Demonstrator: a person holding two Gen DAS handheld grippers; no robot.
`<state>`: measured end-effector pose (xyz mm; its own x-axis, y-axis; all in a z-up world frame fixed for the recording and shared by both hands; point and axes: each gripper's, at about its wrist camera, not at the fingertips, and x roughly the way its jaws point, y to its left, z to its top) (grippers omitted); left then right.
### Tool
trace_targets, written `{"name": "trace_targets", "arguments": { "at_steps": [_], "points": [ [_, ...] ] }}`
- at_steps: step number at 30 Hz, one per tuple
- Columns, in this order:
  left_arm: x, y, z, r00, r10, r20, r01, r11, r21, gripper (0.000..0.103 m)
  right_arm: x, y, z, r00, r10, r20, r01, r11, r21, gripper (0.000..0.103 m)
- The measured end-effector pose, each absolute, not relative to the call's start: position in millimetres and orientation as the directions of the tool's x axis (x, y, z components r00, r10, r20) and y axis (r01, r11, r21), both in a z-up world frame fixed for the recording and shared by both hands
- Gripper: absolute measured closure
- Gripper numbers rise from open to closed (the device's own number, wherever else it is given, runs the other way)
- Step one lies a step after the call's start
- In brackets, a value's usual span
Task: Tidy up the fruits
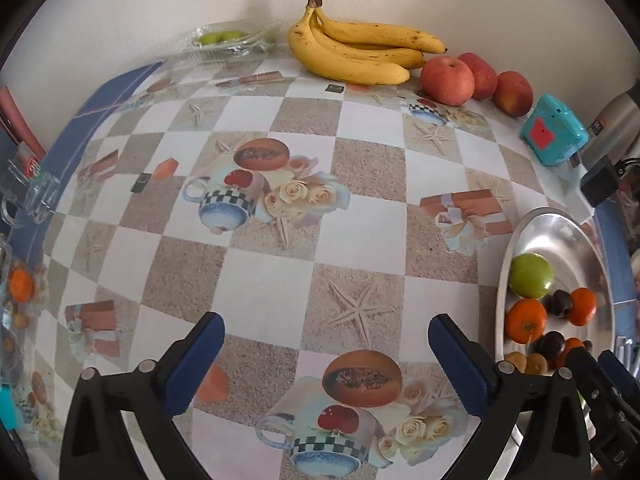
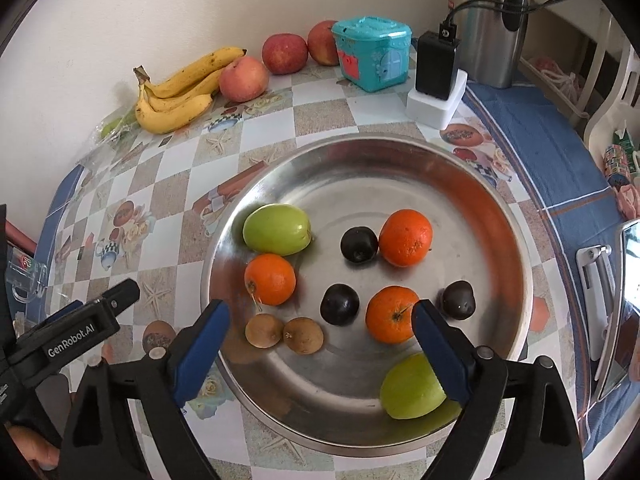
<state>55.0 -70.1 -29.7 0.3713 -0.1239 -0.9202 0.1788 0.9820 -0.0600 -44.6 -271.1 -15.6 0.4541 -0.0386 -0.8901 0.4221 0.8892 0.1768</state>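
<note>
A steel plate [image 2: 360, 168] holds two green fruits [image 2: 277, 229], three oranges [image 2: 405, 237], three dark plums [image 2: 359, 244] and two small brown fruits [image 2: 263, 330]. My right gripper [image 2: 320, 328] is open and empty above the plate's near side. My left gripper [image 1: 326, 338] is open and empty over the patterned tablecloth, left of the plate [image 1: 560, 232]. A banana bunch [image 1: 352, 50] and three red apples [image 1: 447, 80] lie by the far wall. They also show in the right wrist view, bananas [image 2: 176, 94] and apples [image 2: 243, 79].
A teal toy box [image 2: 372, 53], a black charger on a white block [image 2: 437, 76] and a steel kettle [image 2: 492, 20] stand at the back right. A clear plastic tray with green fruit [image 1: 224, 40] sits back left. A clear holder [image 1: 28, 188] is at the left edge.
</note>
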Motion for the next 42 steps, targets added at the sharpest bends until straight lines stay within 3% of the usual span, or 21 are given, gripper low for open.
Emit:
{"name": "trace_targets", "arguments": {
  "at_steps": [12,20,28,42],
  "points": [
    [33,-64,-8,0.485,0.018,-0.874,0.14,0.985,0.098,0.0,-64,-262,-9,0.479,-0.044,-0.877,0.418,0.89,0.183,0.01],
    [23,-47,-9,0.422,0.089,-0.902,0.063,0.99,0.127,0.0,-80,-250,-7,0.473,-0.04,-0.88,0.398,0.901,0.173,0.01],
    [4,-31,-13,0.342,0.062,-0.938,0.055,0.995,0.086,0.0,-96,-241,-7,0.467,-0.047,-0.883,0.398,0.903,0.163,0.01],
    [-24,-22,7,0.375,0.033,-0.927,0.085,0.994,0.07,0.0,-117,-237,0,0.491,-0.042,-0.87,0.399,0.899,0.182,0.01]
  ]
}}
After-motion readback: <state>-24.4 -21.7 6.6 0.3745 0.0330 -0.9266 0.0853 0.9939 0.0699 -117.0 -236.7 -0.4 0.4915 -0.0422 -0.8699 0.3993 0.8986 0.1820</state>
